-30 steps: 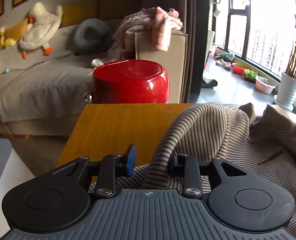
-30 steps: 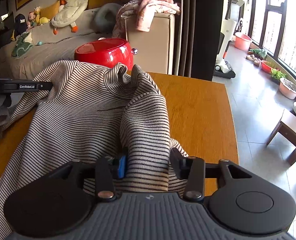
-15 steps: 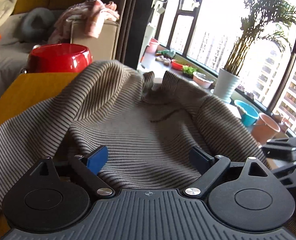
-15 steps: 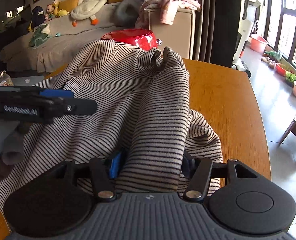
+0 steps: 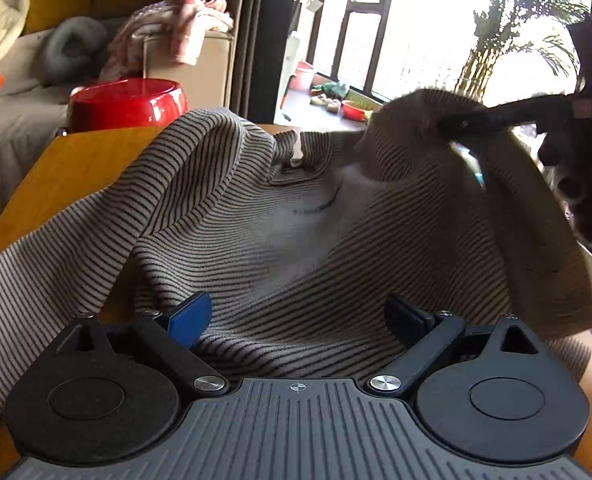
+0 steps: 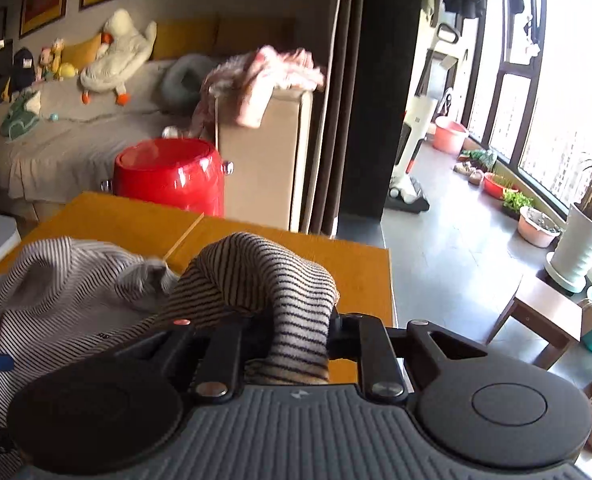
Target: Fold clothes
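2 hand-held grippers | left (image 5: pixel 298 314) released | right (image 6: pixel 291 334) grasping striped sweater (image 5: pixel 296 240) | no readable writing

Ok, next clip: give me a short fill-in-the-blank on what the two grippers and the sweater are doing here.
1. The left gripper has its jaws ____ over the striped sweater.
2. The right gripper is shut on a bunched fold of the ____.
3. The sweater lies partly on a ____ table.
4. Behind the table stands a round ____ container.

Missing words: open; sweater; wooden; red
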A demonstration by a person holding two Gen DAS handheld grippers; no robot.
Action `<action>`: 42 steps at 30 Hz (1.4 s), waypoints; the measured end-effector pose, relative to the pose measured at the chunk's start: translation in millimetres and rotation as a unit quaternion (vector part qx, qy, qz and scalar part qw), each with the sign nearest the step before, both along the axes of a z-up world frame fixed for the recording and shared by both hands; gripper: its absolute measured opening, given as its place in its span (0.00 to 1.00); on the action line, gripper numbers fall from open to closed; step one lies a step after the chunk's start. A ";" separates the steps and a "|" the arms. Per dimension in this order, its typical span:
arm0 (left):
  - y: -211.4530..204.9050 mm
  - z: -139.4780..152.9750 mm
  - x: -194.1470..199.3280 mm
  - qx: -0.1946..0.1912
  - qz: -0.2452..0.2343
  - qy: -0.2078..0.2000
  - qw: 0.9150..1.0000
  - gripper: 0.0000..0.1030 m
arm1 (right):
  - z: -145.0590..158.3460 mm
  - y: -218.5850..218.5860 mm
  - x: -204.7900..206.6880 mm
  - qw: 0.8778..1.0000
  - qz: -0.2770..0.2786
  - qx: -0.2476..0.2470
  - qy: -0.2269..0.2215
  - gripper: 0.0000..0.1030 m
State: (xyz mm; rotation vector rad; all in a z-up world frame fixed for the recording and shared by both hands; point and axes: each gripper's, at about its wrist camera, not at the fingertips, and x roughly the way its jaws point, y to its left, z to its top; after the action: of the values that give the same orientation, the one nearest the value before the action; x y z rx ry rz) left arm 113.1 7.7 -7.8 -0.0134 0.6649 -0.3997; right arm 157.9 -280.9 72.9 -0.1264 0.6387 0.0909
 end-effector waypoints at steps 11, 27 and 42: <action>27.7 20.3 97.2 0.043 0.124 -0.051 0.990 0.93 | -62.2 -22.3 -19.9 0.997 -0.036 0.015 0.072 0.26; 13.0 23.8 48.9 -0.034 0.026 -0.025 0.999 0.98 | -40.9 -55.8 -135.5 0.990 -0.066 0.107 0.068 0.69; 27.8 41.3 66.1 -0.067 0.050 -0.002 0.996 0.99 | 52.8 -61.4 -114.1 0.983 -0.063 0.148 -0.090 0.08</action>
State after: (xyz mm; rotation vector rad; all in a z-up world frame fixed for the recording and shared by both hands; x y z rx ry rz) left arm 179.2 35.5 33.5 -0.1723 0.6302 -0.3463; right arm 43.8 -342.3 125.7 0.1925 0.4461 0.0509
